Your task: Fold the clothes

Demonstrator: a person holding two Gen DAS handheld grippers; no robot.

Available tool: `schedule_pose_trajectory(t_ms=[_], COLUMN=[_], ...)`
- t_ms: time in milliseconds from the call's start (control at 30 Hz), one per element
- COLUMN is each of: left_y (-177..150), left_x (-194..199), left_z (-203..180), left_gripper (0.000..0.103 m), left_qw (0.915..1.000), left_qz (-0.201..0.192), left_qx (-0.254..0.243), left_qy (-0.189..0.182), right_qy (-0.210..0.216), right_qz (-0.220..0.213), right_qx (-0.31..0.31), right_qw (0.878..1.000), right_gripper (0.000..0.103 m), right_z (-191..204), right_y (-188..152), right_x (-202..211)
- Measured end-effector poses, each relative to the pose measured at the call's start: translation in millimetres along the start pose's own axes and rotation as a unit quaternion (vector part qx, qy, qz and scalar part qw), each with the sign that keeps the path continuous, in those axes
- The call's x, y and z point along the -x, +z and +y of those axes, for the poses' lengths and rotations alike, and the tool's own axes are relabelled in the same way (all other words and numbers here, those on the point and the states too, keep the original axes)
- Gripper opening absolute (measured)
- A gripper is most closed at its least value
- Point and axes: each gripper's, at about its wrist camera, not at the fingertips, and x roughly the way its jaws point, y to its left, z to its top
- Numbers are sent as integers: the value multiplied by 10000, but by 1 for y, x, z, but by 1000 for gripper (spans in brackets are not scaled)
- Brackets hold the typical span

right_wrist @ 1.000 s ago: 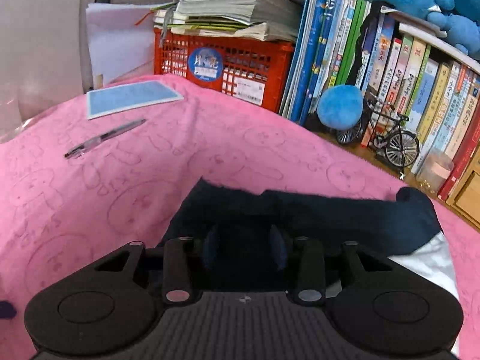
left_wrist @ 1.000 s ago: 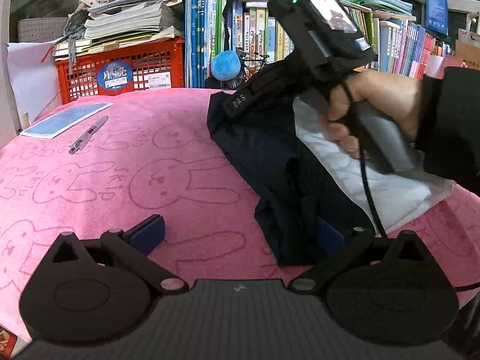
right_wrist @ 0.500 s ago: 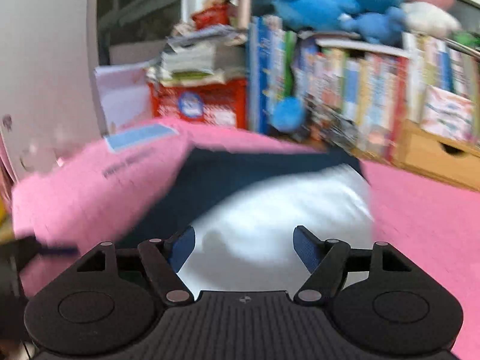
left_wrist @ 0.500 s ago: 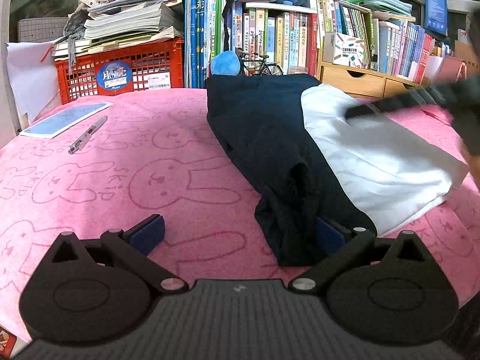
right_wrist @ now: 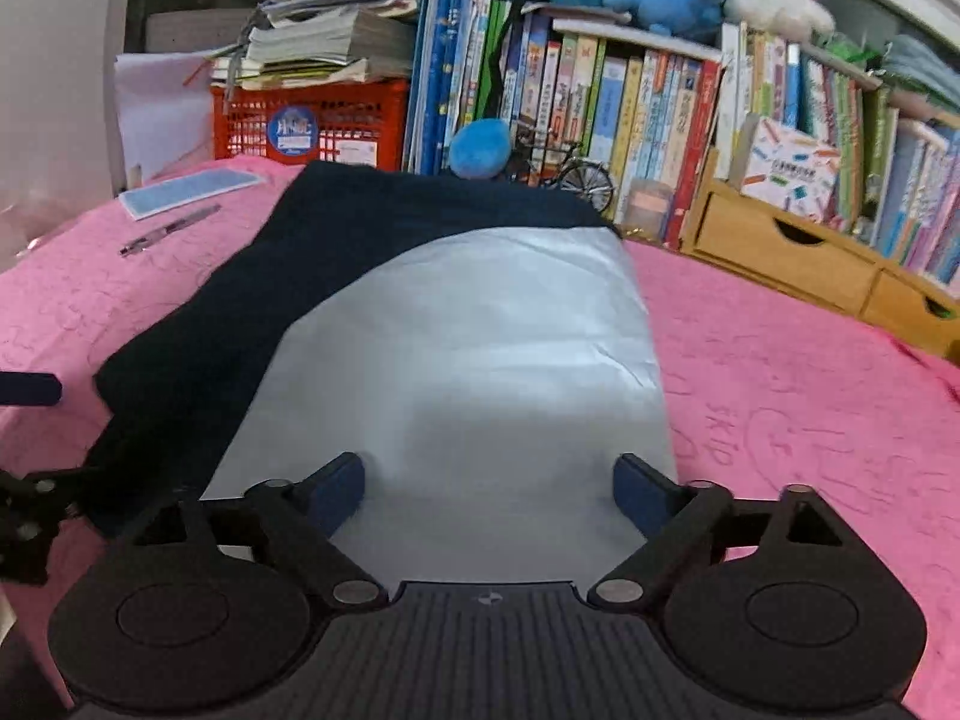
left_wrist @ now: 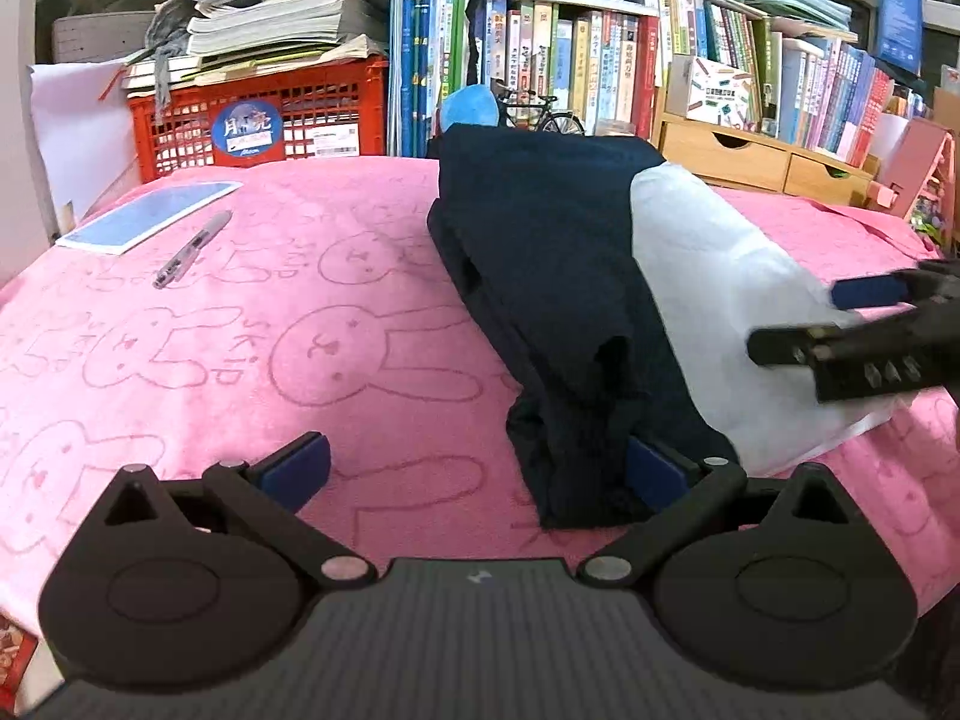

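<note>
A garment with a dark navy part and a white part lies folded lengthwise on the pink rabbit-print cloth. My left gripper is open at the garment's near left corner, its right finger against the navy edge. My right gripper is open and empty just above the near edge of the white part; the navy part lies to its left. The right gripper also shows in the left wrist view at the right edge.
A pen and a blue card lie on the cloth at the far left. A red crate with stacked papers, a bookshelf and wooden drawers line the back edge.
My right gripper let go of the navy fabric at the far end, opened, and swung back to the near right side of the garment. The left gripper has not moved.
</note>
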Motion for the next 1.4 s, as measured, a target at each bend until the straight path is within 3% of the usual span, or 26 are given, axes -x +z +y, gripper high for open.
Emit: schedule_pose_trajectory(t_ms=[67, 200, 600, 667, 900, 1133, 1267, 1400], left_y=[2, 3, -1, -4, -10, -12, -5, -2], left_x=[5, 9, -10, -15, -16, -15, -6, 17], left_z=[-8, -24, -52, -57, -55, -57, -63, -72], left_gripper=[103, 103, 103, 103, 103, 103, 103, 103], left_qw=[10000, 9999, 9980, 9985, 9994, 9998, 9991, 9987], left_qz=[16, 90, 564, 463, 201, 53, 288, 17], left_qx=[-37, -120, -118, -274, -267, -175, -263, -472], left_qy=[18, -5, -257, -54, -99, -22, 180, 180], right_qy=[-82, -252, -76, -34, 76, 201, 14, 79], right_qz=[-72, -204, -195, -164, 113, 42, -41, -220], right_qx=[159, 356, -273, -359, -589, -771, -747, -733], right_qw=[9998, 9988, 9994, 9992, 9982, 9968, 9972, 9970], right_gripper=[103, 103, 103, 103, 103, 103, 103, 103], right_z=[3, 6, -18, -22, -26, -30, -27, -28], right_y=[-8, -25, -65, -70, -85, -88, -87, -82], right_x=[16, 46, 76, 73, 54, 52, 62, 76])
